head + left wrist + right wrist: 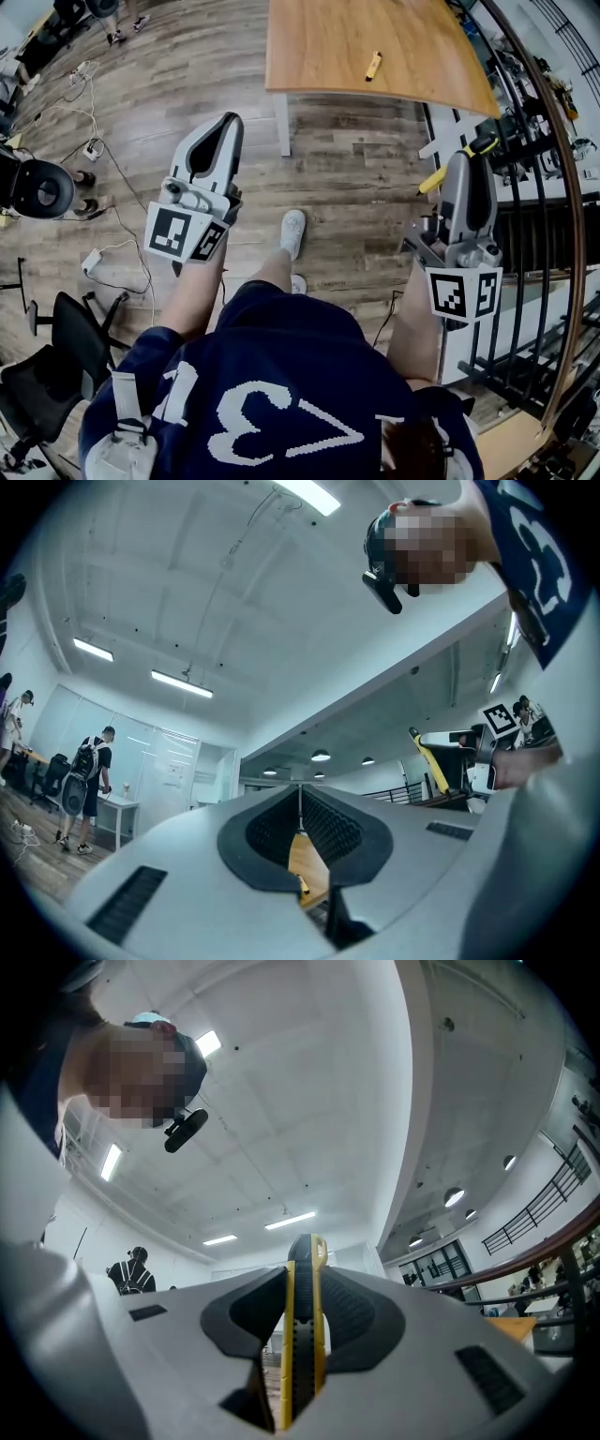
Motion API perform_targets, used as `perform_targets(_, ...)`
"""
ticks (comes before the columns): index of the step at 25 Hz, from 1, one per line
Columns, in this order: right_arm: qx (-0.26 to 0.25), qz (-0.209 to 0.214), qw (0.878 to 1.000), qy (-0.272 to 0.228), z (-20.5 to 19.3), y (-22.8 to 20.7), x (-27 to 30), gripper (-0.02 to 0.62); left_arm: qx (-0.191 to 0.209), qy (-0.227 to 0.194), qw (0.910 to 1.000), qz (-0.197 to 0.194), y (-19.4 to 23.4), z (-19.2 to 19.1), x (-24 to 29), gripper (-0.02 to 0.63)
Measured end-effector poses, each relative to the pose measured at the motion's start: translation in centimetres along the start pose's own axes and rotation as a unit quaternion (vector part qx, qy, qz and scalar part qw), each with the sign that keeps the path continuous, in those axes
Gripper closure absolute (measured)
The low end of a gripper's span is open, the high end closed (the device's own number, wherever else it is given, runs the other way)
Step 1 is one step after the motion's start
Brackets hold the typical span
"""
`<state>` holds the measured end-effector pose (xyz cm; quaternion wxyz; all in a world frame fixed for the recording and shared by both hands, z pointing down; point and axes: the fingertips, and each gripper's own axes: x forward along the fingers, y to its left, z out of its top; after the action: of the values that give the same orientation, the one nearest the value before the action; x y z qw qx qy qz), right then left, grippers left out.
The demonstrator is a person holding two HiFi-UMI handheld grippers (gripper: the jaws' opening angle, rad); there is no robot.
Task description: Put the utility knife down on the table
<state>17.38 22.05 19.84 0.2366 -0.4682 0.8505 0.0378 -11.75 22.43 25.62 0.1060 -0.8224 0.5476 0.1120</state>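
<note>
Head view: person stands on wood floor [347, 178], 1 white shoe [292, 230] visible between the 2 grippers, both held out in front and tipped somewhat upward. Left gripper [225, 124]: jaws fully together, ribbed pads meeting along a single seam in the left gripper view [300, 797], nothing between them. Right gripper [462, 157]: jaws clamped on the utility knife [434, 179], pads pressing on its 2 flat sides. In the right gripper view [302, 1274] the utility knife [302, 1354] stands on edge between the pads, yellow body with a black ribbed slider strip facing the camera, its rounded black-and-yellow end sticking out past the jaw tips. In the head view the knife lies at a slant across the jaw tips, 1 yellow end out to the left and lower, the other end out to the upper right. Knife is in the air over the floor, short of the near edge of the table [319, 47] and not touching it. Table: wooden top, white leg, at the top of the head view; 1 small yellow object [373, 66] lies on it, too small to identify. A sliver of the wooden top also shows below the shut jaws in the left gripper view [305, 860]. Dark railing [534, 216] runs just beside the right gripper. Office chair [47, 375] at lower left, well apart.
</note>
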Motion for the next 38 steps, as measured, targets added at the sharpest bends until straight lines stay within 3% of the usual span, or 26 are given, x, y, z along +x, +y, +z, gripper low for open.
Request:
perform_targets(17, -0.026, -0.015, 1.0, -0.008, -4.0, -8.0, 16.9, 0.469, -0.007, -0.019, 0.9996, -0.022, 10.1, -3.9, 18.2, 0.583)
perform_targets(28, -0.022, -0.018, 1.0, -0.006, -6.6, -11.8, 23.8, 0.469, -0.014, -0.011, 0.9992, -0.035, 13.6, -6.5, 25.5, 0.583)
perform_targets(38, -0.002, 0.038, 0.999, -0.006, -9.0, -18.2, 31.3, 0.469, -0.006, -0.017, 0.9998, 0.013, 15.3, -8.6, 32.4, 0.583)
